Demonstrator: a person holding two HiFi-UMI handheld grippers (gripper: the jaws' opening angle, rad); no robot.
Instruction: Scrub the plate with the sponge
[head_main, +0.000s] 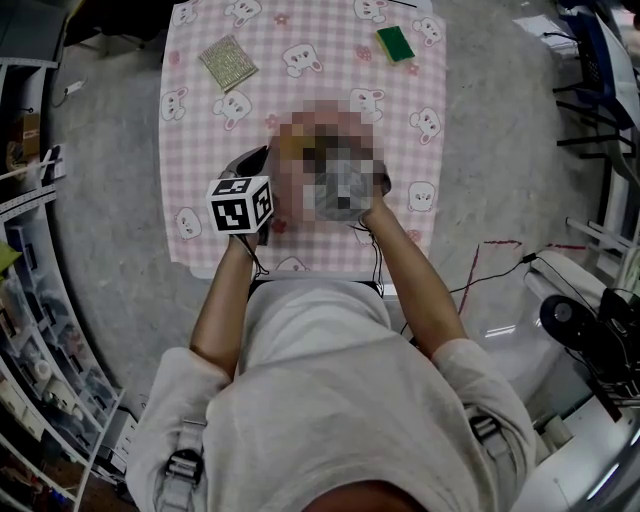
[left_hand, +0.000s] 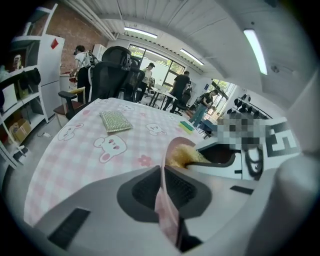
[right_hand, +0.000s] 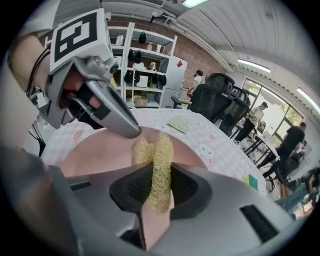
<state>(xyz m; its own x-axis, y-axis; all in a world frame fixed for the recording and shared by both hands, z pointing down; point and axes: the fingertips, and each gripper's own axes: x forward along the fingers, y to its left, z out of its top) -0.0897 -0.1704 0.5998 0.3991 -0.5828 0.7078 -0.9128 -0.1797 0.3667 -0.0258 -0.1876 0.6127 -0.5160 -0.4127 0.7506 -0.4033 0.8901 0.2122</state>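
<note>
1. The pink plate (right_hand: 95, 156) is held edge-on over the counter (head_main: 300, 110), its rim clamped between the left tongs (left_hand: 162, 187).
2. The yellow, fibrous sponge (right_hand: 159, 165) is pinched in the right tongs (right_hand: 159, 192) and lies against the plate's face, close to the tip of the left tongs.
3. From that contact, I judge the scrubbing itself to be in hand, not a pickup or a set-down.
4. The next move likely calls for sweeping the sponge across the face with even pressure. The left grip must be firm enough that the plate neither twists nor slips.
5. Further out on the checked cloth lie a green sponge (head_main: 395, 43) and a glittery scouring pad (head_main: 228, 62), well apart from the work.
</note>
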